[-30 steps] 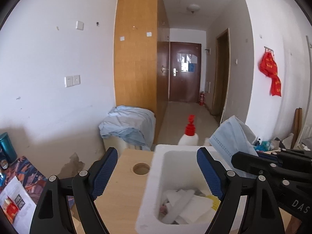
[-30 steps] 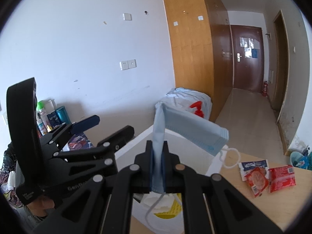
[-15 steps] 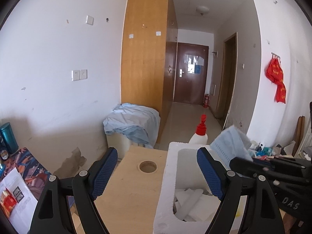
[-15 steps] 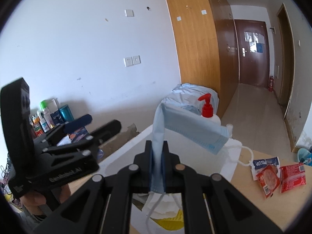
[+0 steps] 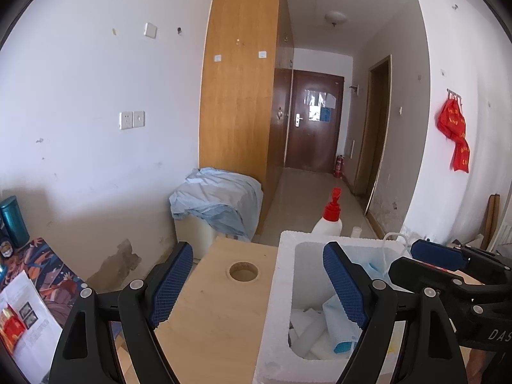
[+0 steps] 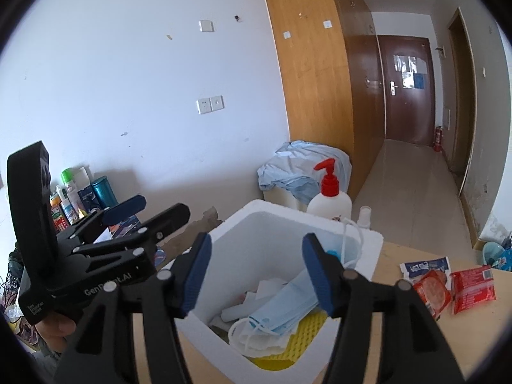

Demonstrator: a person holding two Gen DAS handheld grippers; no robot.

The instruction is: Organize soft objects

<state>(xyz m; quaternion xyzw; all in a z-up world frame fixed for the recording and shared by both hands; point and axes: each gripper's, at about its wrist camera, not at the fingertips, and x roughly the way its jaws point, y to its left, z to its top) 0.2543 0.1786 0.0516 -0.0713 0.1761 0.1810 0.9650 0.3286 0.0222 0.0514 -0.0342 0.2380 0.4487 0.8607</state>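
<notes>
— Bare white walls and a corridor behind; what are the tongs doing over that wooden desk (image 5: pixel 204 313)?

— Right gripper (image 6: pixel 256 268) hangs above the foam box (image 6: pixel 371 240), jaws opening with nothing between them. Left gripper (image 5: pixel 259 281) stands wide and empty, straddling the box's near wall.

— And the mask?

— Blue face mask (image 6: pixel 284 307) lies inside the box on white tissues and a yellow sponge (image 6: pixel 297 342); one ear loop (image 6: pixel 348 233) hangs over the far rim.

— Risk?

— I'd guess that loop could snag a finger on withdrawal and drag the mask out. The pump bottle (image 6: pixel 329 198) just behind could be knocked.
</notes>
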